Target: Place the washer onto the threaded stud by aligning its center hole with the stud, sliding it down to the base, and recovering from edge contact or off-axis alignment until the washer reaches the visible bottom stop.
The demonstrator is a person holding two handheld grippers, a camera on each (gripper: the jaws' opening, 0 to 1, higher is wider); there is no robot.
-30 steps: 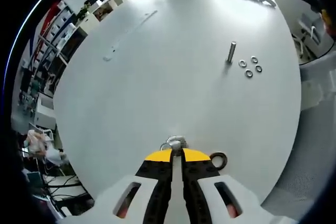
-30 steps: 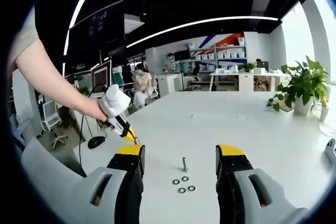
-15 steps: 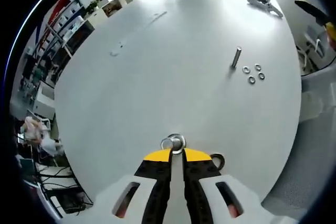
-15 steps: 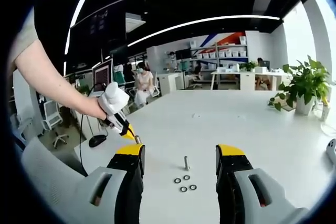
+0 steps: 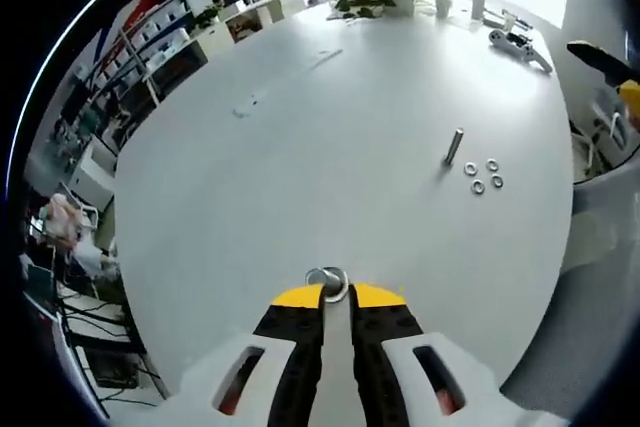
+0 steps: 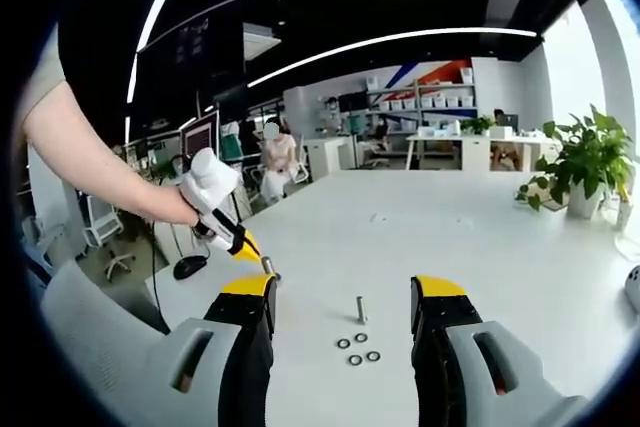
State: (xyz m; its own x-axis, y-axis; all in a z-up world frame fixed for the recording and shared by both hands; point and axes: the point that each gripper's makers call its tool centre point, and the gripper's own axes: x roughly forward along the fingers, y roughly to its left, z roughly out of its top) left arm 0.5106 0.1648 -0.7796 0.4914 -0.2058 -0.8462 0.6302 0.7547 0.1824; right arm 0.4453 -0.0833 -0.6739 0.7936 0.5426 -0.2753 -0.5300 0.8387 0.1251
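Washer (image 5: 328,280) in L tongs (image 5: 337,296); R agape (image 6: 344,304)

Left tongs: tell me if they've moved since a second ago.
Yes. In the right gripper view the left tongs, shut on a washer, have risen and edged toward the stud.

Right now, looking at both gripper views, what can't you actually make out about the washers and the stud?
- Stud threads and bottom stop: too small and far in both views.
- Whether the three loose washers by the stud differ: too small.
- Washer in the left gripper: its lower part is hidden by the yellow tips in the left gripper view; a mere speck in the right gripper view.
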